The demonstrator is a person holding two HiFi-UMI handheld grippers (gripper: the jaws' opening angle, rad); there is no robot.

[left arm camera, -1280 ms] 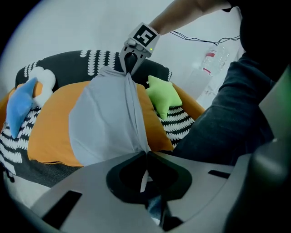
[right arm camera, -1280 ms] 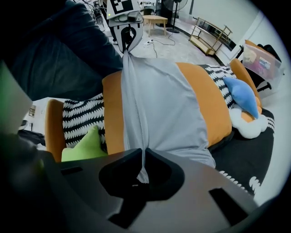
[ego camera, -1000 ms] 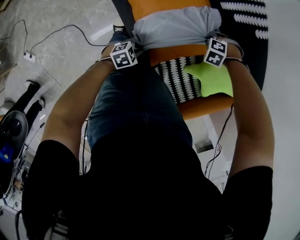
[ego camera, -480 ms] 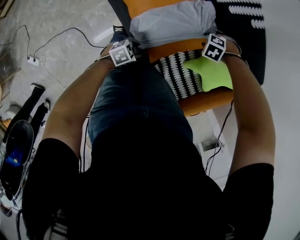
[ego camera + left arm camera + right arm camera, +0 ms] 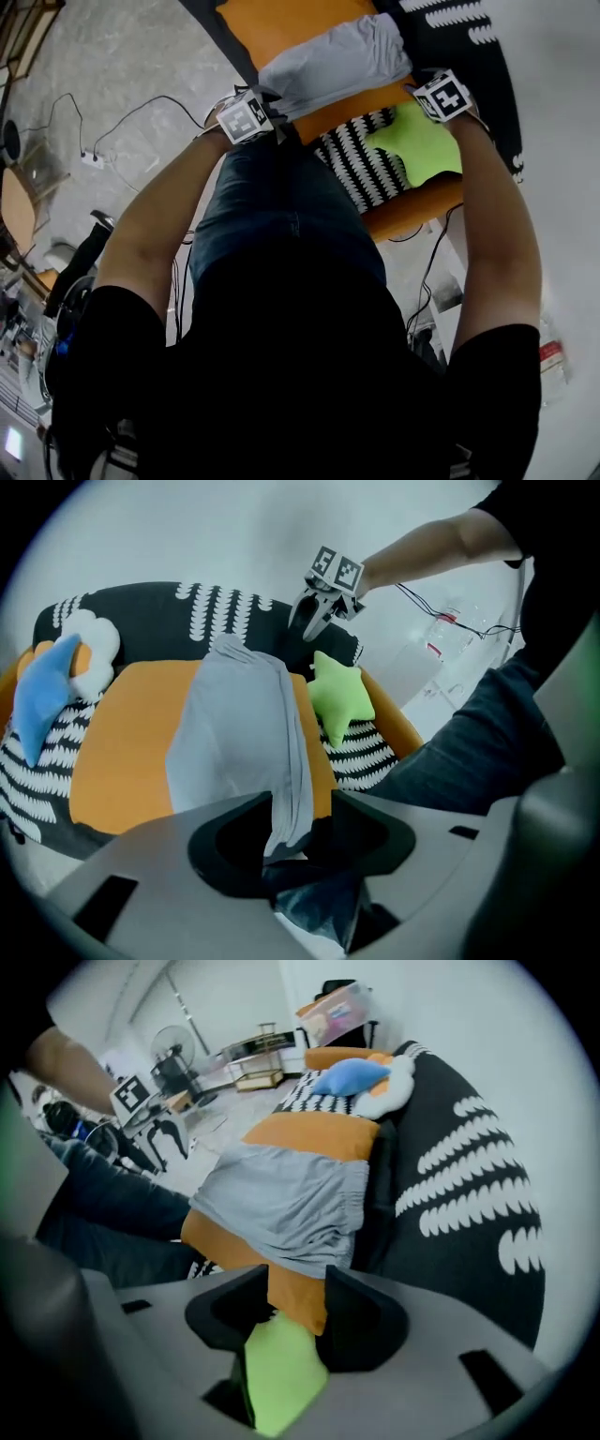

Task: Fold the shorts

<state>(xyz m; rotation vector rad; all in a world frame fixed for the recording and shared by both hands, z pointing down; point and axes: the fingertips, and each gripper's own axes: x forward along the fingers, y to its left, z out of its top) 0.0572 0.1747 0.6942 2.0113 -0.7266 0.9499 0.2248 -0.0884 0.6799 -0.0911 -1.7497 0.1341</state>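
shorts [image 5: 333, 64], grey and folded into a long strip, lie on the orange sofa cushion [image 5: 272, 23]. the left hand-held gripper [image 5: 291, 808] is opening, released, with the strip's near end loose between its jaws. the right hand-held gripper [image 5: 295, 1283] is released above a green star pillow [image 5: 277, 1372]. only the gripper views show the blue pillow [image 5: 47, 691]. the strip runs lengthways from the left hand-held gripper toward the right one, waistband at the right.
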